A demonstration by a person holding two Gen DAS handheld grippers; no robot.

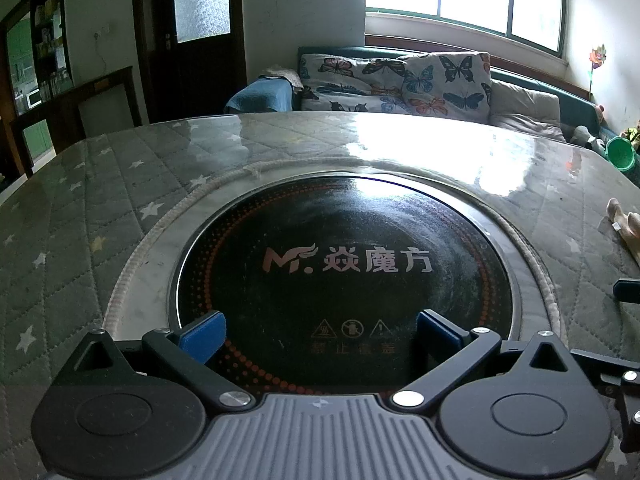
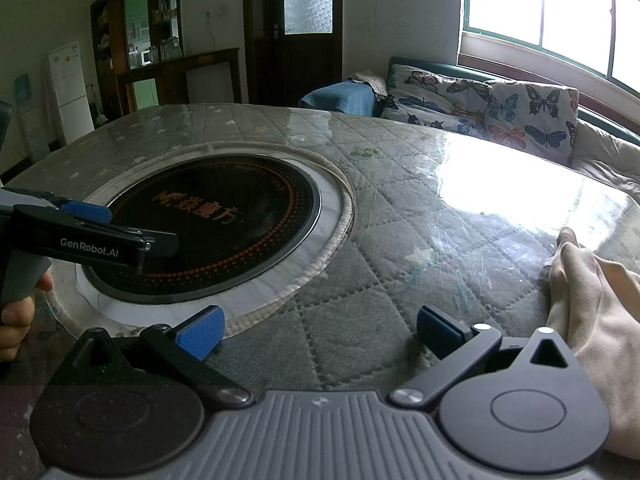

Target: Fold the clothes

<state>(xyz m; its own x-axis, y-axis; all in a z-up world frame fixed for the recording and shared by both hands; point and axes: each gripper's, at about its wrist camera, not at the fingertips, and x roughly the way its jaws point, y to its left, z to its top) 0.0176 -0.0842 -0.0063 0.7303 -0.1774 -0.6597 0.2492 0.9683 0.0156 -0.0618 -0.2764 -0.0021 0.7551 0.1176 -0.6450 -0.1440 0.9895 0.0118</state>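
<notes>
Left gripper (image 1: 320, 332): I hold it low and level over the near edge of the round black cooktop (image 1: 348, 264); its blue pads (image 1: 202, 334) stand wide apart with nothing between them.
Left gripper from the side: in the right wrist view it (image 2: 96, 216) reaches in from the left edge over the cooktop rim, and my hand (image 2: 18, 316) wraps its grip below.
Right gripper (image 2: 320, 332): I hold it low over the quilted tabletop (image 2: 360, 216), just right of the cooktop (image 2: 216, 220); its jaws are spread wide and grip nothing.
Clothes: a beige garment (image 2: 592, 304) lies crumpled on the tabletop at my right, just beside the right gripper's right finger; whether they touch I cannot tell.
Same garment, left view: only a small part (image 1: 624, 224) shows at the far right edge.
Background: a sofa with butterfly cushions (image 1: 400, 80) sits under the window.
</notes>
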